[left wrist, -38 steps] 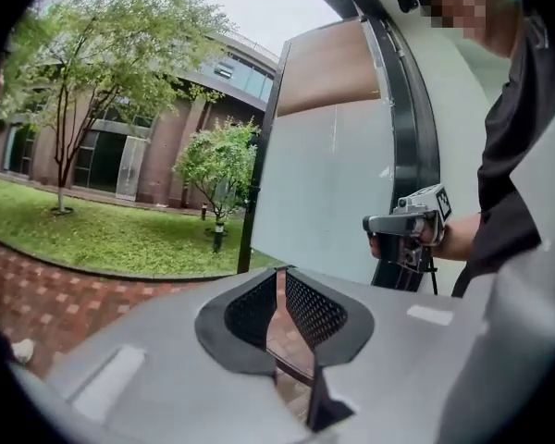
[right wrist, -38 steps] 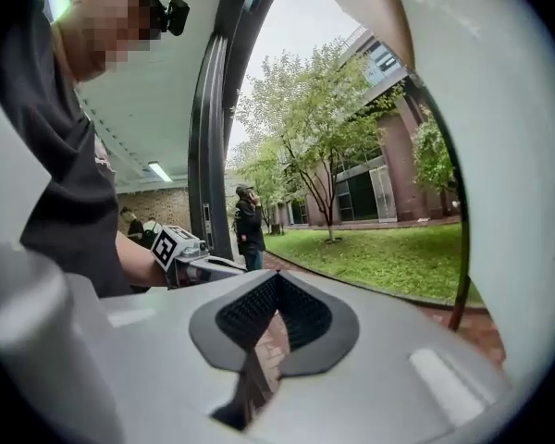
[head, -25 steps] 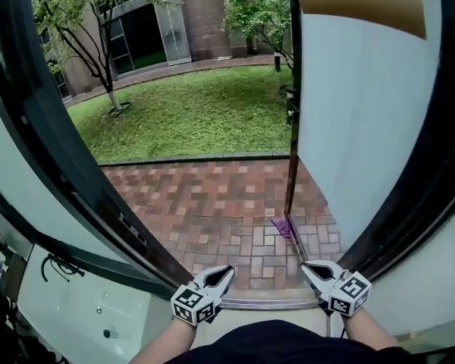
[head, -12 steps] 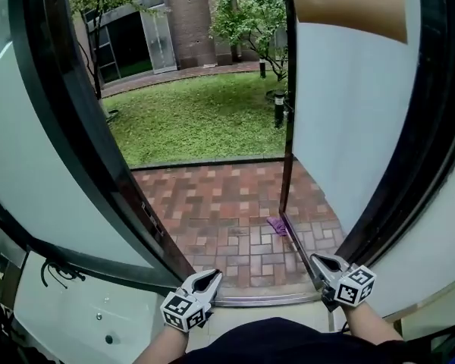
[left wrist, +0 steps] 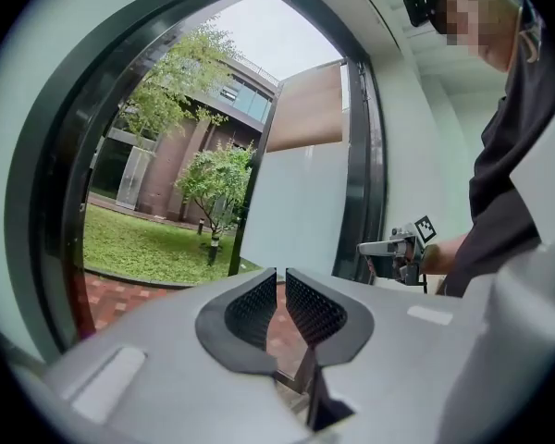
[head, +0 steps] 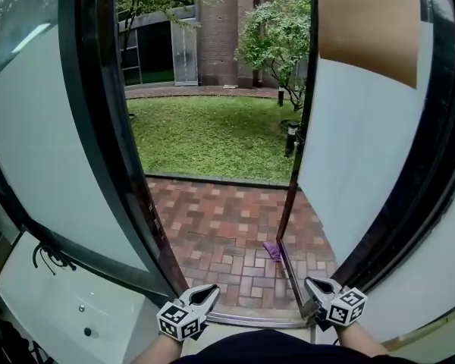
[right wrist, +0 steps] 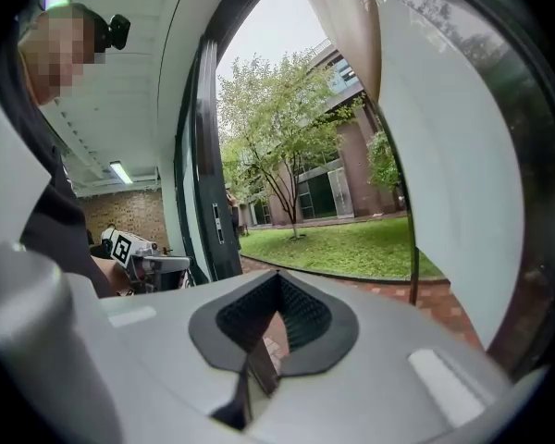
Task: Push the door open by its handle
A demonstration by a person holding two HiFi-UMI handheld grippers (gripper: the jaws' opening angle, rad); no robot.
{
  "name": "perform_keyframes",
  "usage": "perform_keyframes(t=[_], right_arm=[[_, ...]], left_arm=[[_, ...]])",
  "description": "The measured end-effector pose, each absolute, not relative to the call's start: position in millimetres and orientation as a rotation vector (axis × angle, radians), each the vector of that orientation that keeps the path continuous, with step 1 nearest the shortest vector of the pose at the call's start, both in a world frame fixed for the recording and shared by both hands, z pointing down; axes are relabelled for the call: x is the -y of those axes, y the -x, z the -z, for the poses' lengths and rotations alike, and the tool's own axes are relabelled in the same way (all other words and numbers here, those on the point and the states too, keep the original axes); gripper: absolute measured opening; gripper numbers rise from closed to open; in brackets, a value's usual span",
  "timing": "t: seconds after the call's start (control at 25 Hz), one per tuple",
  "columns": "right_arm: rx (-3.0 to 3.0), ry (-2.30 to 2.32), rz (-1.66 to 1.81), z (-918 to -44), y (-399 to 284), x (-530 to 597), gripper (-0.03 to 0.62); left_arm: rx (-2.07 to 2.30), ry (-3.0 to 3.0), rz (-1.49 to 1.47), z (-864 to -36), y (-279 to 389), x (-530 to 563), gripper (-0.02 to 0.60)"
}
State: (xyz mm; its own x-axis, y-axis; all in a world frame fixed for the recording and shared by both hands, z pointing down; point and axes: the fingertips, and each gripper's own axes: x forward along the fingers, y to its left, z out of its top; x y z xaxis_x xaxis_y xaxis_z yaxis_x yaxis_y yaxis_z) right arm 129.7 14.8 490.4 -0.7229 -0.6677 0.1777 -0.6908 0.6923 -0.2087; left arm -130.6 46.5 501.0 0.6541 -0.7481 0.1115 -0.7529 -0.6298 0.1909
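The double glass door stands open onto a brick path and lawn. Its left leaf [head: 98,165] has a dark frame with a latch plate [head: 153,222] on its edge. The right leaf [head: 364,173] is frosted, with brown paper at its top. I cannot make out a handle. My left gripper [head: 211,290] hangs low by the threshold, shut and empty, just right of the left leaf's bottom corner. In its own view the left gripper's jaws [left wrist: 279,277] almost meet. My right gripper [head: 312,283] is shut and empty beside the right leaf's bottom edge, and its jaws [right wrist: 277,283] point out through the doorway.
A metal threshold strip [head: 250,317] lies between the grippers. A small purple scrap [head: 271,250] lies on the brick paving [head: 220,226] outside. Beyond it are grass [head: 212,135], a tree [head: 277,36] and a short lamp post [head: 290,139]. A white panel with a dark cable [head: 49,260] sits at lower left.
The head view has swung, so the left door leaf now stands steeper and nearer the middle. Both grippers sit slightly lower in the view, and the left one has shifted a little left.
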Motion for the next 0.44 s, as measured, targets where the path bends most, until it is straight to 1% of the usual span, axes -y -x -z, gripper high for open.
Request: perform_keyframes(t=[0.44], right_arm=[[2.824,-1.089,-0.384,-490.1,-116.2,-12.8,0.0]], left_arm=[[1.23,-2.639,-0.038,-504.6,139.0,-44.8,0.026]])
